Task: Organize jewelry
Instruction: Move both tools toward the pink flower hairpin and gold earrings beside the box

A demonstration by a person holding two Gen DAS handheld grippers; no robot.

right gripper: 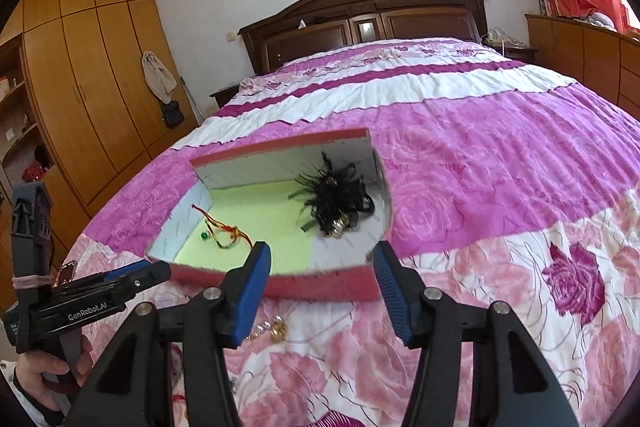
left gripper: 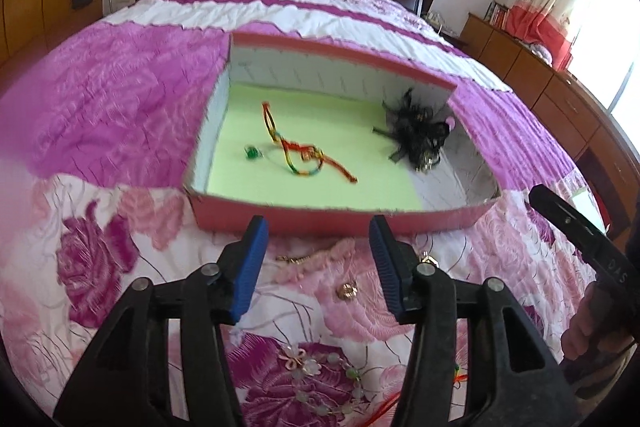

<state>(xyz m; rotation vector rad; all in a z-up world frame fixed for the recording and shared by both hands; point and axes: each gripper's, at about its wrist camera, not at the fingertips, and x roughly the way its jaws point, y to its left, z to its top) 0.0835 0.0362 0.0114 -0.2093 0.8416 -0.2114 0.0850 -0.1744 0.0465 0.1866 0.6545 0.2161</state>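
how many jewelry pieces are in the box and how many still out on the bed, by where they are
In the red box: 3 (multicolour cord bracelet, green bead piece, black feather hairpiece)
On the bedspread: at least 4 (gold ring, gold chain, pale bead bracelet, small charm)
Total: at least 7

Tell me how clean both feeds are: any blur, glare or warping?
Left wrist: window blown out at right, pink smear at the left edge, box rim bowed by fisheye. Right wrist: box's near rim slightly blurred, wardrobe curved by distortion.
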